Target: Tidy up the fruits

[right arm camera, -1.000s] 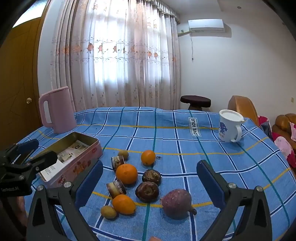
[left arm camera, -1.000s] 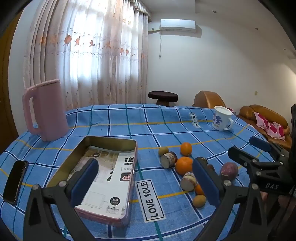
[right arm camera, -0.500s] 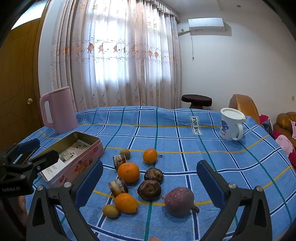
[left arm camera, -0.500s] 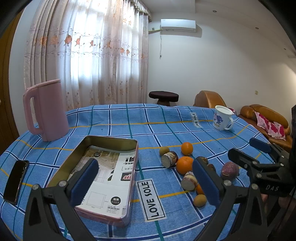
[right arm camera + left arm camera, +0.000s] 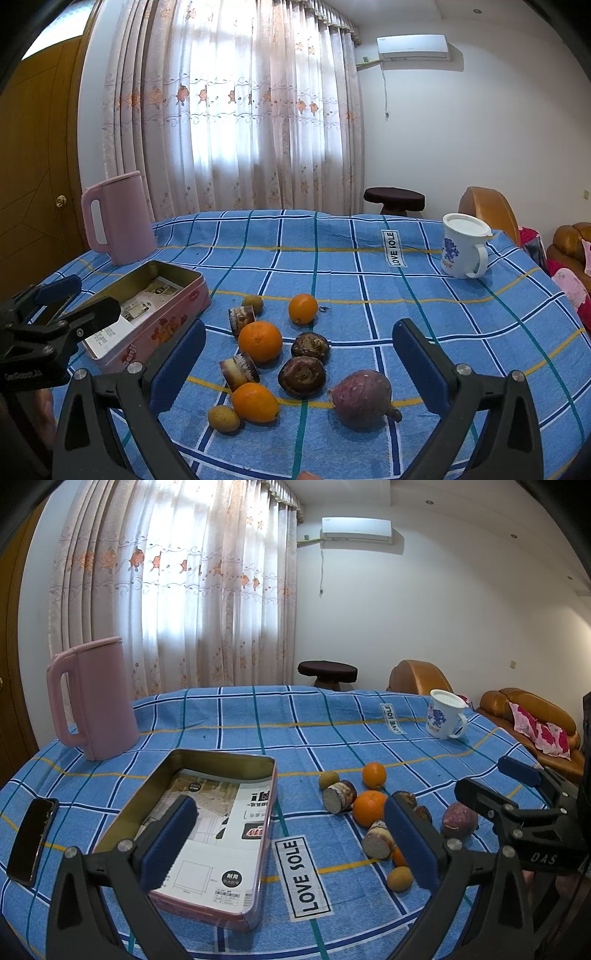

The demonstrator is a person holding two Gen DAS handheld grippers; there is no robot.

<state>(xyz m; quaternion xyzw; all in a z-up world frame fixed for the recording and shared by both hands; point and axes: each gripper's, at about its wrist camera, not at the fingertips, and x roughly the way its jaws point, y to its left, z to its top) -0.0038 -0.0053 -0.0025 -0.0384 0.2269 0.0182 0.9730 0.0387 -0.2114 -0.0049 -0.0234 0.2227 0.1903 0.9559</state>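
Blue checked cloth covers the counter (image 5: pixel 369 280); the landmark is the open pink rectangular metal tin (image 5: pixel 207 812), lined with printed paper and holding no fruit. Left claw (image 5: pixel 291 843) hovers over the tin's near end, jaws spread wide and empty; right claw (image 5: pixel 299 363) hangs to the tin's right above the fruit, likewise wide and empty. Right of the tin, loosely clustered on the cloth: three oranges (image 5: pixel 260 341), two small brown kiwis (image 5: pixel 223 418), cut purple-skinned chunks (image 5: pixel 239 370), two dark brown round fruits (image 5: pixel 302 376), one purple bulb-shaped fruit (image 5: pixel 362 398).
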